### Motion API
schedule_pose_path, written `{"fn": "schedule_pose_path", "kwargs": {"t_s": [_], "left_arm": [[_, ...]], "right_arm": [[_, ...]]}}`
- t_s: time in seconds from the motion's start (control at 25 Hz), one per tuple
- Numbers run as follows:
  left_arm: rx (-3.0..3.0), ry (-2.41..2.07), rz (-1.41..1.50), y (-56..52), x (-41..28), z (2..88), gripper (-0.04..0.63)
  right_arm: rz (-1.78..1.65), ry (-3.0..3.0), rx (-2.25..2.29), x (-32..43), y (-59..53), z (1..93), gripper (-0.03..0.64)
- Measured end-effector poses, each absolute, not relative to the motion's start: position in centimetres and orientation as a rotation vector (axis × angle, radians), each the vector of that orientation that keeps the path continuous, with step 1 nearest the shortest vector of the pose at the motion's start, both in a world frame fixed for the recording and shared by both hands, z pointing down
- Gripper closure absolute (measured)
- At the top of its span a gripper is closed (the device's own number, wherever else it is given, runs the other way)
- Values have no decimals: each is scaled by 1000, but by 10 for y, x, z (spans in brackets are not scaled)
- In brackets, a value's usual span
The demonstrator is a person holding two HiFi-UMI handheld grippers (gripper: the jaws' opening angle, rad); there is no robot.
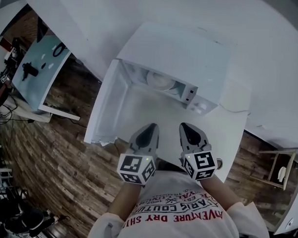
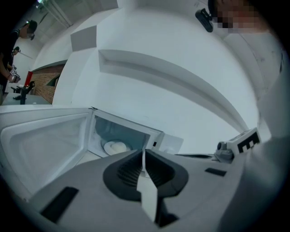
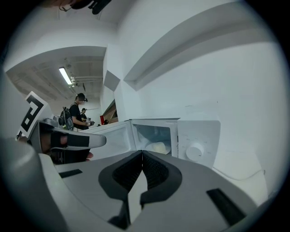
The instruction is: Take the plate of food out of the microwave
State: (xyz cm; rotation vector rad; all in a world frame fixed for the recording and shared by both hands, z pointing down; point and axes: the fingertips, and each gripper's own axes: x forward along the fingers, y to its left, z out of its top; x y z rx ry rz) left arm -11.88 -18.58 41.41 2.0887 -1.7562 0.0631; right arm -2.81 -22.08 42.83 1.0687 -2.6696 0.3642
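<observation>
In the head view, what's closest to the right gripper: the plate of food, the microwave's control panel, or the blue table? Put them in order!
From the right gripper:
1. control panel, just ahead, on the right front of the microwave.
2. plate of food, deeper inside the microwave.
3. blue table, far off left.

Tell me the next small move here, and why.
Probably open the right gripper and bring it toward the plate. The microwave has its door open and the plate sits inside. The right gripper and the left gripper are both shut and empty, short of the cavity.
</observation>
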Motion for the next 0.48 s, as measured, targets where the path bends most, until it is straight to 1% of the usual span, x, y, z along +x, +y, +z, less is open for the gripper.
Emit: {"fn": "schedule_pose_path", "kwargs": {"t_s": [0.12,0.32,0.48], "left_arm": [[2106,-1716,65,-209,-128,424,572],[2139,-1578,-62,-246,-140,433,572],[2114,-1567,-66,-272,-162,446,572]], "right_arm": [[369,-2649,1111,-33,-238,433,604],[381,-2584,1182,-41,-264,442,604],[383,-2548,1216,-54,-279,447,604]]}}
